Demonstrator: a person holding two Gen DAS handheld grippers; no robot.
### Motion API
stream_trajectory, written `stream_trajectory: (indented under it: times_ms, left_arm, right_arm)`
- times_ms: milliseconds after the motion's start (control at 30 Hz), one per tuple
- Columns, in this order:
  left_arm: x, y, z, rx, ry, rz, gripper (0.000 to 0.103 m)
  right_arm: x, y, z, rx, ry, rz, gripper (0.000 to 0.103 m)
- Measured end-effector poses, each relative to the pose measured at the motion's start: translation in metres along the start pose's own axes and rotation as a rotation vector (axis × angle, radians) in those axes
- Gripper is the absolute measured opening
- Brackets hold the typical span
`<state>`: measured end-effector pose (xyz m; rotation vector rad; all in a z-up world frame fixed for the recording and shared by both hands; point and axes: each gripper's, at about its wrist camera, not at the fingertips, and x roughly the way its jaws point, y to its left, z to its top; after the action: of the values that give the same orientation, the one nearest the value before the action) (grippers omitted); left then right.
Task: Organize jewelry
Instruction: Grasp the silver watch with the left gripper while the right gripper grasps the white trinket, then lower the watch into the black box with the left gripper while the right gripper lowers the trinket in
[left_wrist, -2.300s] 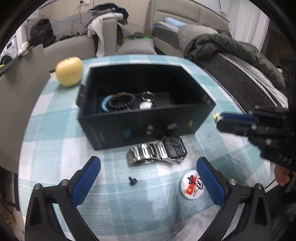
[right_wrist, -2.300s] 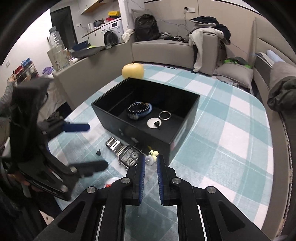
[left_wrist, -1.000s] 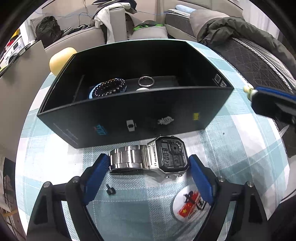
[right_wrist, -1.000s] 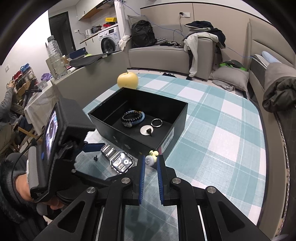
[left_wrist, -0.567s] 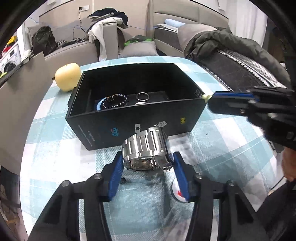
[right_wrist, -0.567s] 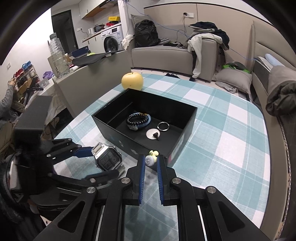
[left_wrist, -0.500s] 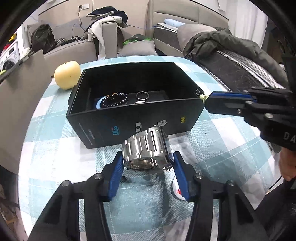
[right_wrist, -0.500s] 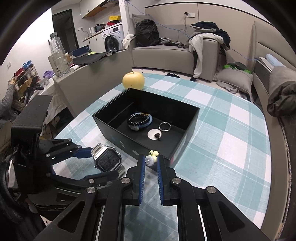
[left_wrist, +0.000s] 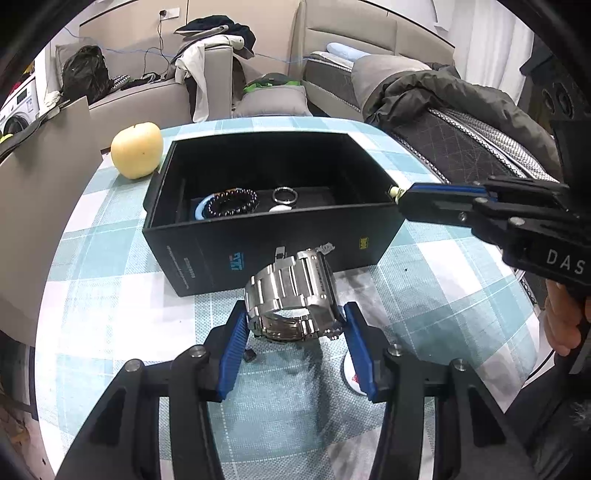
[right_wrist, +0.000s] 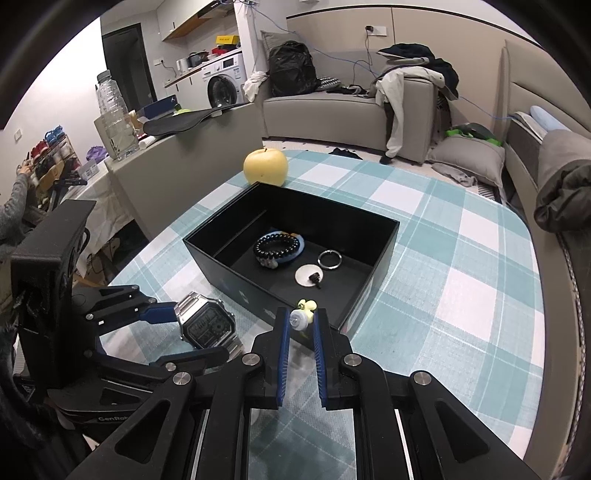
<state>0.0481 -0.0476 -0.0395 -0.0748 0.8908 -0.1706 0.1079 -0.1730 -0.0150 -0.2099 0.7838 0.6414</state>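
Just in front of the black box (left_wrist: 258, 236), the left gripper (left_wrist: 295, 328) squeezes the silver watch (left_wrist: 291, 295) by its sides above the table (left_wrist: 110, 332), a good hold because its hard, shiny, heavy-looking metal band could slip.

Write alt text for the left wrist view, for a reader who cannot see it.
The left gripper holds a steel watch above a checked tablecloth, before an open black box containing a bead bracelet and ring. A yellow apple sits behind.
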Motion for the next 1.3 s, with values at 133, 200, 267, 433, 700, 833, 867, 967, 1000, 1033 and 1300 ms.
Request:
stream_trajectory:
  times_ms: [133, 200, 267, 433, 700, 833, 867, 967, 1000, 1033, 1300]
  left_arm:
    - [-0.006, -0.001, 0.003, 0.002, -0.022, -0.014, 0.045]
    - [-0.010, -0.003, 0.004, 0.008, -0.034, -0.021, 0.045]
    - [-0.013, -0.005, 0.008, 0.016, -0.053, -0.018, 0.045]
    - [-0.028, -0.005, 0.016, 0.011, -0.123, -0.040, 0.045]
    - [-0.047, 0.016, 0.025, -0.047, -0.201, -0.038, 0.045]
    - [-0.051, 0.023, 0.034, -0.078, -0.229, -0.030, 0.045]
    - [-0.052, 0.024, 0.035, -0.082, -0.234, -0.029, 0.045]
    - [-0.053, 0.027, 0.041, -0.088, -0.250, -0.026, 0.045]
    - [-0.053, 0.028, 0.043, -0.088, -0.253, -0.024, 0.045]
    - [-0.053, 0.028, 0.045, -0.090, -0.255, -0.022, 0.045]
    - [-0.046, 0.034, 0.068, -0.099, -0.277, 0.000, 0.045]
  right_arm:
    - [-0.002, 0.001, 0.000, -0.001, -0.006, 0.006, 0.012]
    - [-0.006, 0.000, 0.000, 0.002, -0.013, 0.017, 0.012]
    - [-0.009, 0.000, 0.000, 0.001, -0.023, 0.022, 0.012]
    - [-0.013, -0.002, 0.004, 0.022, -0.047, 0.038, 0.012]
    - [-0.009, 0.002, 0.009, 0.037, -0.069, 0.024, 0.012]
    - [-0.005, 0.006, 0.012, 0.031, -0.074, 0.025, 0.012]
    - [-0.004, 0.007, 0.013, 0.029, -0.074, 0.027, 0.012]
    - [-0.001, 0.007, 0.016, 0.029, -0.075, 0.028, 0.012]
    - [0.000, 0.007, 0.016, 0.030, -0.077, 0.027, 0.012]
    - [0.000, 0.006, 0.017, 0.033, -0.080, 0.027, 0.012]
    - [-0.006, -0.004, 0.027, 0.089, -0.125, 0.012, 0.012]
